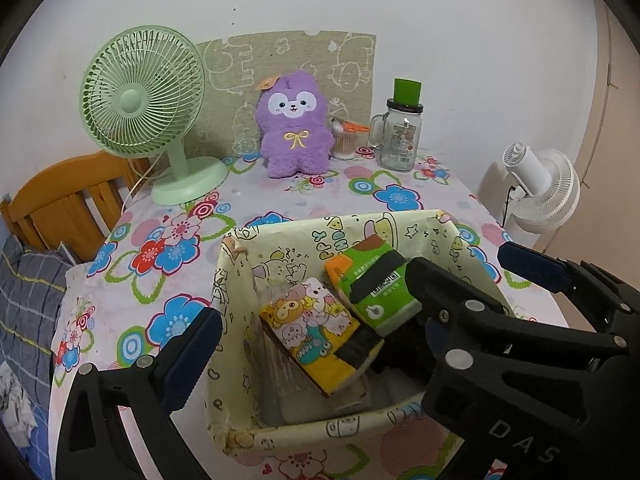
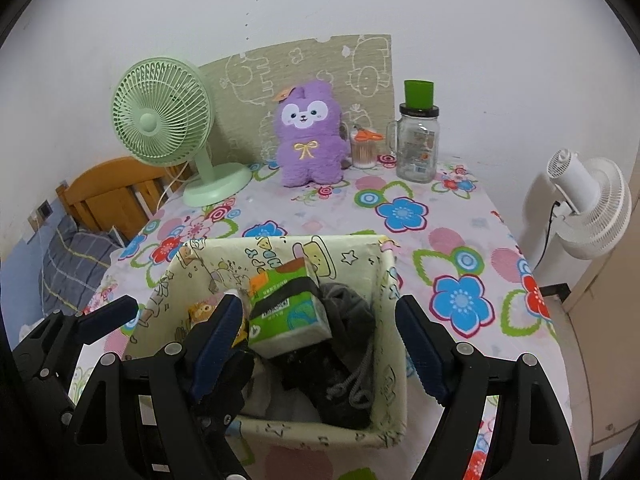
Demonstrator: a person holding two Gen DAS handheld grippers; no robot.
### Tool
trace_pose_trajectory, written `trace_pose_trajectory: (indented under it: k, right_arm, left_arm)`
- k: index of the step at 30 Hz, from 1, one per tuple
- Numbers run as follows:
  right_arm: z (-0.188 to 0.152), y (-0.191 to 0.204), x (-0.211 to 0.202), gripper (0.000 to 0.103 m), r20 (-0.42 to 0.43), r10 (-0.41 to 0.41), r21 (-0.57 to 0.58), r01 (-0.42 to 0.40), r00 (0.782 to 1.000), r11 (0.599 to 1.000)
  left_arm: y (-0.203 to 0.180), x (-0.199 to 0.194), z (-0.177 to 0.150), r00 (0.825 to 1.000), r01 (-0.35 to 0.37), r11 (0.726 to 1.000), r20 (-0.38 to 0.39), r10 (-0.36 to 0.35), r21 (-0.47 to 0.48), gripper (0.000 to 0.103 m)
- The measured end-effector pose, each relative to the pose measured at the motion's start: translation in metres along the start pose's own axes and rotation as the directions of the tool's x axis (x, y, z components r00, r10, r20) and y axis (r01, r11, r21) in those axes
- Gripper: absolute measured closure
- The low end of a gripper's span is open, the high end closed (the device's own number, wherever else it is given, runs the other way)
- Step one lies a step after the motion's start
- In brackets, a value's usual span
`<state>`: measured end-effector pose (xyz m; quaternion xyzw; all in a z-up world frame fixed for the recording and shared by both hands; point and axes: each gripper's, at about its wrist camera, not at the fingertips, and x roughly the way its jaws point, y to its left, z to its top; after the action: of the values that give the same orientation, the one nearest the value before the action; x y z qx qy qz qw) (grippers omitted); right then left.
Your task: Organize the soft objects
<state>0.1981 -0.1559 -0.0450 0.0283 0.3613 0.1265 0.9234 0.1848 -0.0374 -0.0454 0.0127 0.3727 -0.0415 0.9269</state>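
- Hovering over the fabric basket (image 2: 384,320), the right gripper (image 2: 320,344) has its jaws spread wide and holds nothing.
- The left gripper (image 1: 360,304) is also wide apart and empty.
- The green tissue pack (image 2: 286,312) and yellow tissue pack (image 1: 320,332) lie inside the basket, beside dark cloth (image 2: 344,360).
- The purple plush toy (image 1: 294,128) sits upright at the table's back; it likely feels light and squashy, best pinched across its body.
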Motion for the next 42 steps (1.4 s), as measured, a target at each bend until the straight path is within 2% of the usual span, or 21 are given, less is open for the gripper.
trace_pose_trajectory:
  k: [30, 35, 42]
  right_arm:
    - [-0.031, -0.010, -0.078, 0.022, 0.098, -0.071, 0.029, 0.068, 0.993, 0.997]
    - [-0.036, -0.014, -0.094, 0.017, 0.126, -0.083, 0.040, 0.079, 0.988, 0.996]
    - [-0.044, -0.017, -0.115, 0.016, 0.155, -0.099, 0.044, 0.093, 0.983, 0.995]
  left_arm:
    - [0.006, -0.067, -0.030, 0.995, -0.004, 0.999, 0.097, 0.007, -0.032, 0.000]
    - [0.009, -0.082, -0.035, 0.992, -0.014, 0.999, 0.123, 0.019, -0.042, 0.000]
    - [0.014, -0.101, -0.042, 0.987, -0.022, 0.998, 0.155, 0.030, -0.053, 0.000]
